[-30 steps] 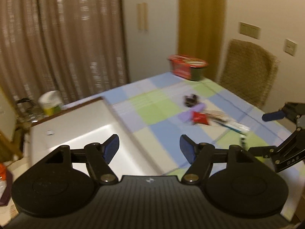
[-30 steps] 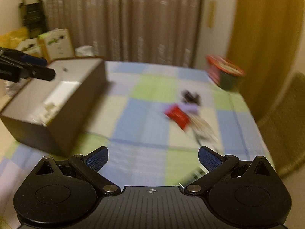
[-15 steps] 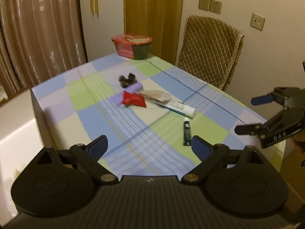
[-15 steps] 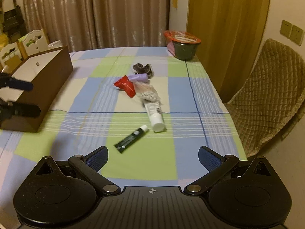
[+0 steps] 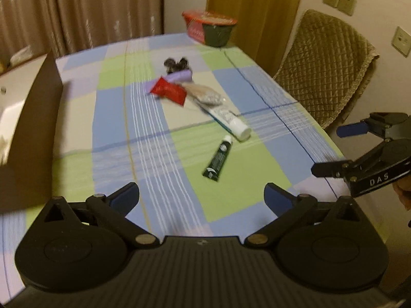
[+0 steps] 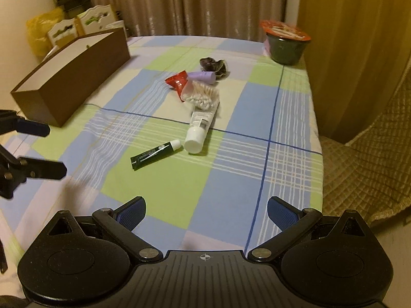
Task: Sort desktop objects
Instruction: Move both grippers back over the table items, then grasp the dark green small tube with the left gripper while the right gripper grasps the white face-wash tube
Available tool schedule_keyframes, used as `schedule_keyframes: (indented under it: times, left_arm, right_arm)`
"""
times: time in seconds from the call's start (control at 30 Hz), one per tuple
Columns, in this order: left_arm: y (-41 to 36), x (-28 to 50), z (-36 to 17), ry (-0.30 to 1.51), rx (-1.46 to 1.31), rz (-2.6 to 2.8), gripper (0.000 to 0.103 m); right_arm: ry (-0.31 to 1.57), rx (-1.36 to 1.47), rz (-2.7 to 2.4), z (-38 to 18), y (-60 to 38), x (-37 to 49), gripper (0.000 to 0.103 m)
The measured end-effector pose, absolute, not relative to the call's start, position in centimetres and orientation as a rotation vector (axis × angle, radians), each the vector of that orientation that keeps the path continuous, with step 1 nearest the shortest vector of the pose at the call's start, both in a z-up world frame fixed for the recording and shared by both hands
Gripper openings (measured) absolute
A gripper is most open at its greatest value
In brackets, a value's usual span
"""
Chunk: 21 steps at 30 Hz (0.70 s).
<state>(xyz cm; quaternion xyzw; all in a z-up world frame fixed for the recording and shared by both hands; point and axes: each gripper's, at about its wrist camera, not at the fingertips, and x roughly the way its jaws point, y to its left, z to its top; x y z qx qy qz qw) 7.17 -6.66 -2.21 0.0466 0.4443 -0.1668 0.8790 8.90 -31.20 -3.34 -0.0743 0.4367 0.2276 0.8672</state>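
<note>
Dark-green tube (image 6: 155, 154) lies nearest on the checked cloth (image 6: 159, 192), looking light and squashy; best pinched mid-body. Left gripper (image 5: 201, 196) is opening, empty; right gripper (image 6: 205, 211) is spread, empty.

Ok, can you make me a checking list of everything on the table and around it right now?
Surface: checked tablecloth, flat.
Job's things: dark green tube, white tube, cotton swab bag, red packet, purple tube, dark scrunchie, all loose; brown box open-topped.
Clutter: noodle bowl at far edge.
Grippers: left gripper opening, nothing between; right gripper open, holding nothing.
Cables: nothing seen.
Surroundings: quilted chair, curtains.
</note>
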Motion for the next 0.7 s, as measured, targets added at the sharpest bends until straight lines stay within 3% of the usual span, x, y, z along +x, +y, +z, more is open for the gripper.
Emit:
schedule_keyframes:
  times: [0.4, 0.7]
  left_arm:
    - [-8.1, 8.0, -3.0, 0.924, 0.136, -0.330, 0.101]
    - [-9.4, 10.8, -4.9, 0.871, 0.204, -0.424, 0.081]
  right_arm:
    - [0.931, -0.140, 0.499, -3.8, -31.2, 11.5, 0.103]
    - [0.931, -0.121, 0.459, -3.8, -30.5, 13.6, 0.103]
